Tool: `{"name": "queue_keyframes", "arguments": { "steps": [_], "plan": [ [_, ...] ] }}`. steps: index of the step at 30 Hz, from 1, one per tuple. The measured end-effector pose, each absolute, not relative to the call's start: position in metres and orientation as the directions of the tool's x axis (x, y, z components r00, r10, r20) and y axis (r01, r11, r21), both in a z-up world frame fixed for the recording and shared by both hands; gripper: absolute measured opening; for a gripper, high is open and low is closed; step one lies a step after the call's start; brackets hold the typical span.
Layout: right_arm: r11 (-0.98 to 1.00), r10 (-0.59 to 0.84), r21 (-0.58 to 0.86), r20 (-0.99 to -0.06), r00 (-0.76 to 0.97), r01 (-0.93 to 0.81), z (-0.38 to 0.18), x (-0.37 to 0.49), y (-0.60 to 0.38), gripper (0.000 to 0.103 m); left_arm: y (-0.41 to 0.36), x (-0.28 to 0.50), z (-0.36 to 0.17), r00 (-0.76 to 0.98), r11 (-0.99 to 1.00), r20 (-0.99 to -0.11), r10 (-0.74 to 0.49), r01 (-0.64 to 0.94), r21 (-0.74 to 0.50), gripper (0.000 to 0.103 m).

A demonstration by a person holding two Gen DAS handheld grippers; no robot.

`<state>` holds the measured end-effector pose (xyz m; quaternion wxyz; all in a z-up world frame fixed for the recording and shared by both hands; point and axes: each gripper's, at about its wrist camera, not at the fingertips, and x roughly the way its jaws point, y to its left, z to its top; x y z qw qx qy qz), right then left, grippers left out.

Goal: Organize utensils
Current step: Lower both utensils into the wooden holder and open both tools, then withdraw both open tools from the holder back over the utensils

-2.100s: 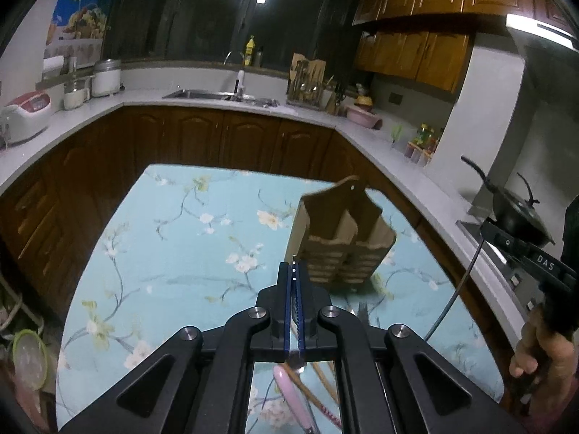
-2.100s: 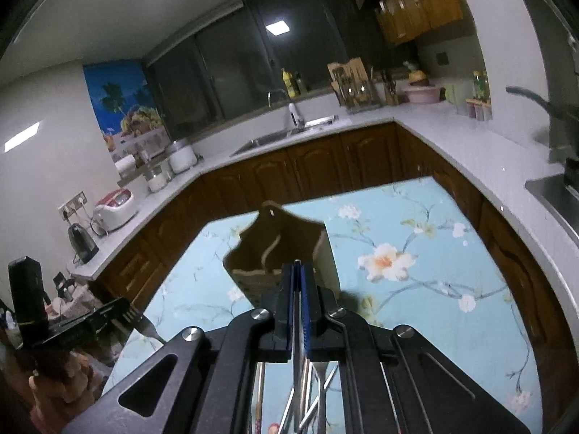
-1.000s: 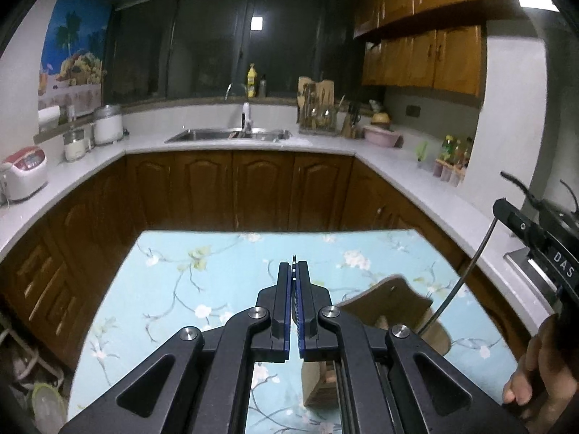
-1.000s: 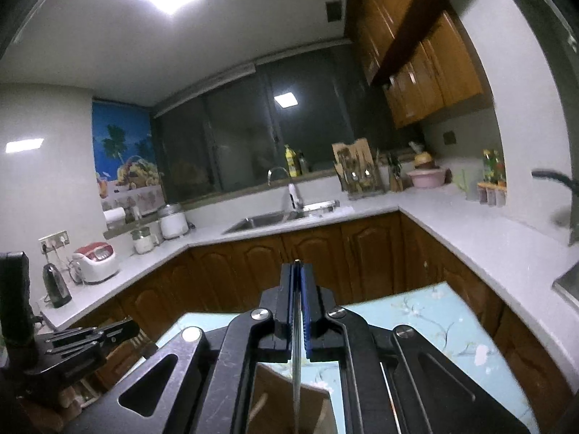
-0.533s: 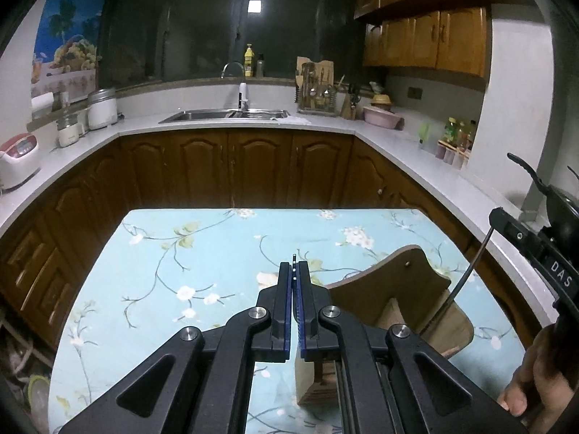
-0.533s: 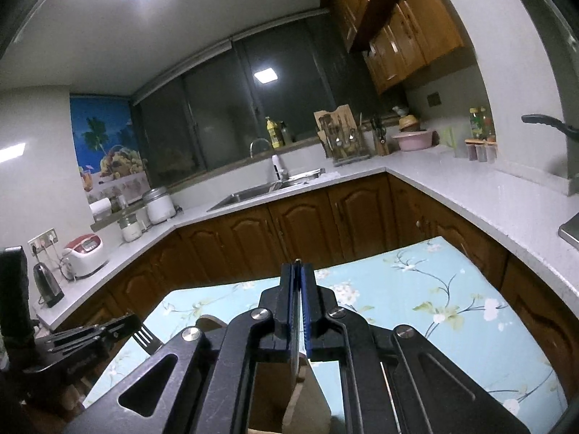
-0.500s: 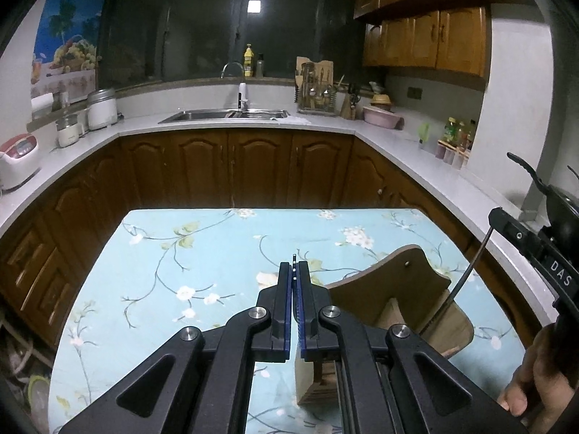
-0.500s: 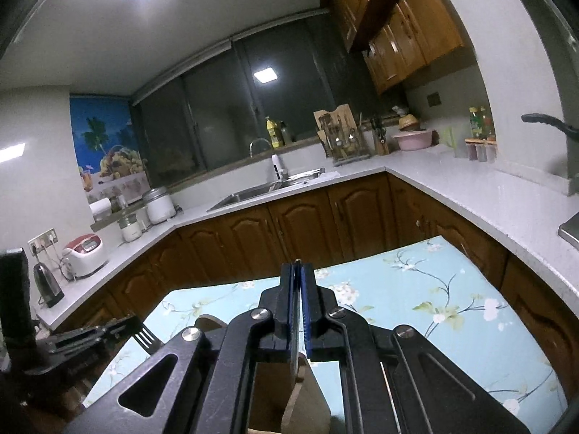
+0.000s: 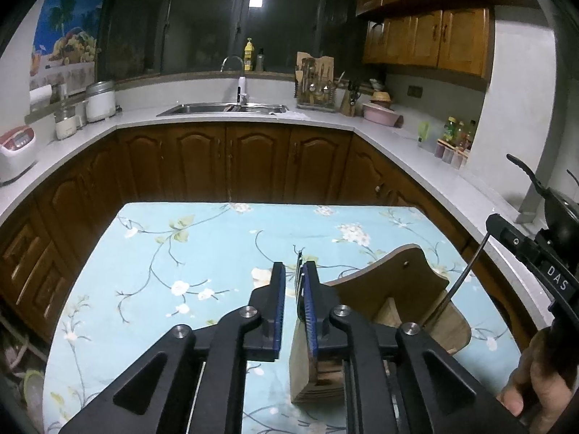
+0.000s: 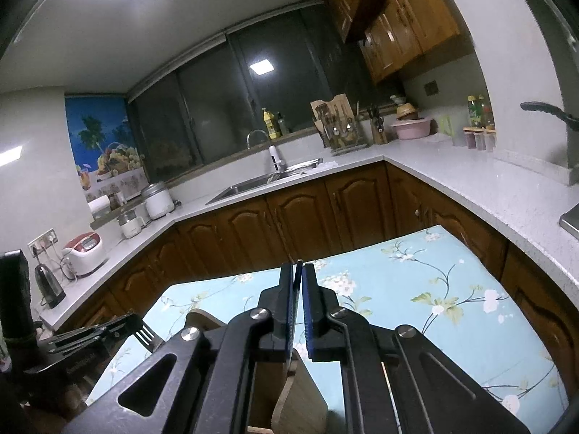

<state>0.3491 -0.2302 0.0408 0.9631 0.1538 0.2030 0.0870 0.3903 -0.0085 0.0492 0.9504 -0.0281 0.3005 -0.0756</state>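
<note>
A wooden utensil holder stands on the floral tablecloth, just right of my left gripper. The left jaws are opening: a fork stands between the blue pads, leaning on the right pad with a gap on its left. In the right wrist view the fork's tines stick out of that gripper. My right gripper is shut on a thin metal utensil above the holder. From the left wrist view, this utensil slants down from the right gripper into the holder.
Brown cabinets under a white counter ring the table on three sides. A sink sits at the back and a black wok at the right. A rice cooker and kettle stand on the left. A hand grips the right tool.
The left jaws have parted, and the fork's tines now show between them. Both views have tipped down toward the table. The right gripper has sunk toward the holder with its utensil.
</note>
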Motion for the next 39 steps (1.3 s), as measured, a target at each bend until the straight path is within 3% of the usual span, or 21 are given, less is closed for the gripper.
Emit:
{"name": "queue_keyframes", "arguments": {
  "steps": [3,11,14,16,17,19,21,30,34,39],
  "plan": [
    [0.938,0.232,0.33,-0.372,0.899,-0.106,0.039,0.351,-0.228,0.009,-0.009,0.389,0.05,0.81,0.987,-0.564,-0.161,0.127,-0.099,0.021],
    [0.932,0.242,0.349,-0.393,0.887,-0.1,0.032,0.351,-0.231,0.009,-0.012,0.388,0.05,0.812,0.988,-0.564,-0.152,0.12,-0.093,0.024],
    [0.929,0.249,0.355,-0.397,0.884,-0.102,0.032,0.35,-0.231,0.01,-0.011,0.387,0.05,0.81,0.989,-0.566,-0.15,0.117,-0.094,0.038],
    [0.925,0.254,0.365,-0.398,0.882,-0.103,0.033,0.35,-0.234,0.011,-0.009,0.384,0.052,0.815,0.991,-0.564,-0.129,0.095,-0.089,0.056],
    [0.924,0.256,0.37,-0.4,0.88,-0.101,0.033,0.35,-0.235,0.013,-0.008,0.381,0.054,0.821,0.991,-0.556,-0.13,0.093,-0.094,0.057],
    [0.918,0.266,0.382,-0.402,0.876,-0.103,0.035,0.347,-0.236,0.028,-0.007,0.377,0.055,0.823,0.991,-0.553,-0.132,0.094,-0.096,0.057],
    [0.918,0.267,0.382,-0.402,0.876,-0.104,0.035,0.344,-0.238,0.036,-0.007,0.375,0.056,0.821,0.99,-0.554,-0.137,0.099,-0.098,0.057],
    [0.911,0.286,0.396,-0.41,0.866,-0.113,0.04,0.325,-0.238,0.037,0.003,0.358,0.058,0.815,0.988,-0.56,-0.149,0.096,-0.122,0.062],
    [0.908,0.299,0.402,-0.413,0.86,-0.123,0.043,0.31,-0.238,0.046,0.018,0.338,0.055,0.812,0.986,-0.564,-0.151,0.08,-0.149,0.067],
    [0.904,0.316,0.408,-0.43,0.846,-0.13,0.041,0.285,-0.238,0.047,0.043,0.304,0.039,0.779,0.978,-0.606,-0.159,0.038,-0.207,0.069]
  ]
}}
